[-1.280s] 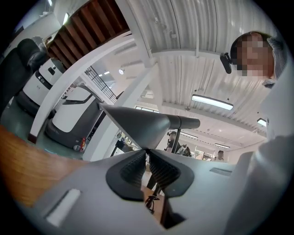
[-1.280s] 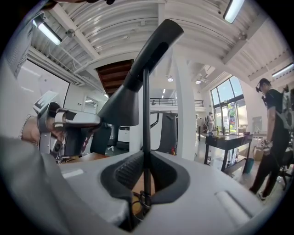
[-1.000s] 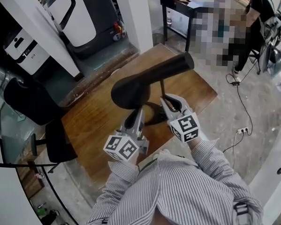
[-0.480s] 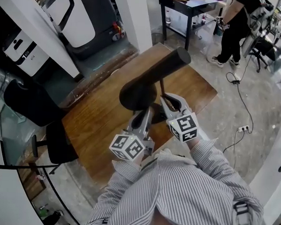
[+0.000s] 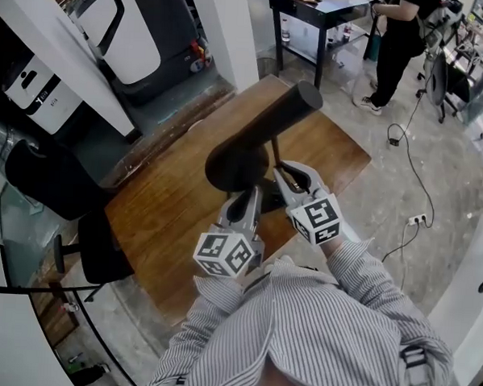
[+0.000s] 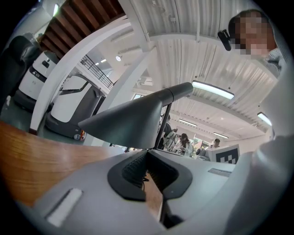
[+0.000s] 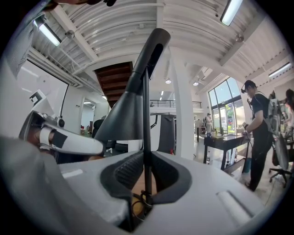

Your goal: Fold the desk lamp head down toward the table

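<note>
The black desk lamp stands on the wooden table. Its cone-shaped head points down to the left, and its tube end rises to the upper right. My right gripper is shut on the lamp's thin upright stem, which runs between its pads. The shade hangs left of that stem. My left gripper sits just under the shade's wide rim. Its jaws are closing and meet at the tips with nothing between them.
A black office chair stands left of the table, with white machines behind it. A black desk and a standing person are at the back right. A cable and power strip lie on the floor to the right.
My left gripper has slid right, in under the shade, and its jaws have closed. The lamp head has shifted slightly right. The right gripper has held still on the stem.
</note>
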Demonstrator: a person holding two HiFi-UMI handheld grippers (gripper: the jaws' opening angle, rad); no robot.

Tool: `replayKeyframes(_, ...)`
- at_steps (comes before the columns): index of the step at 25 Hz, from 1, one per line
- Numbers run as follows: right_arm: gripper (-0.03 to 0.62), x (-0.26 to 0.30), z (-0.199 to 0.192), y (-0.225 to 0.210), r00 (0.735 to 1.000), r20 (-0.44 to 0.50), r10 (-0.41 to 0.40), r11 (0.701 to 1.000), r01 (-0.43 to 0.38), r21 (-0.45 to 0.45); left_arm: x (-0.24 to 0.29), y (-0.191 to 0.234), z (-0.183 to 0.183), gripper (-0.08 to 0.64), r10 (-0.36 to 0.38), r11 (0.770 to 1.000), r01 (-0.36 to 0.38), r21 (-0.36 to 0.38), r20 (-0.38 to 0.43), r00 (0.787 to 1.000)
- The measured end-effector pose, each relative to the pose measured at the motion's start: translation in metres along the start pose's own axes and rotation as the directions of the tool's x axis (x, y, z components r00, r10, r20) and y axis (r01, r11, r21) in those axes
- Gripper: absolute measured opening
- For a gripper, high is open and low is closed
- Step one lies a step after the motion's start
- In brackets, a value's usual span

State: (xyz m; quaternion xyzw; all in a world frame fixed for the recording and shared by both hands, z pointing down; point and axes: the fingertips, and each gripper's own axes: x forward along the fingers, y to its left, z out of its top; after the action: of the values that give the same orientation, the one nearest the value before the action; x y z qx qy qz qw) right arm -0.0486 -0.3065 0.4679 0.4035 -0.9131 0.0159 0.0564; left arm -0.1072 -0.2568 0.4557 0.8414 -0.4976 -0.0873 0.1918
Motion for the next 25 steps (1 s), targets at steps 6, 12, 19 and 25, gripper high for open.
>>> replayKeyframes(6, 0.044, -0.027, 0.011, 0.003, 0.999, 0.035, 0.001, 1.0, -0.001, 0.013, 0.001, -0.006, -0.017, 0.002, 0.009, 1.0, -0.009, -0.011, -0.054, 0.998)
replayKeyframes(12, 0.002, -0.052, 0.015, 0.025, 0.999, 0.025, 0.036, 0.999, -0.037, 0.033, 0.001, -0.027, -0.027, 0.001, 0.002, 1.0, 0.0, 0.022, -0.085, 0.996)
replayKeyframes(19, 0.0, -0.071, 0.009, 0.028, 0.999, -0.007, 0.036, 0.995, -0.035, 0.09, -0.003, -0.047, -0.027, -0.002, -0.02, 0.999, 0.023, 0.033, -0.078, 0.997)
replayKeyframes(25, 0.0, -0.079, 0.006, 0.033, 0.998, -0.03, 0.049, 0.994, -0.046, 0.099, -0.01, -0.045, -0.027, -0.002, -0.015, 0.999, 0.017, 0.033, -0.077, 0.997)
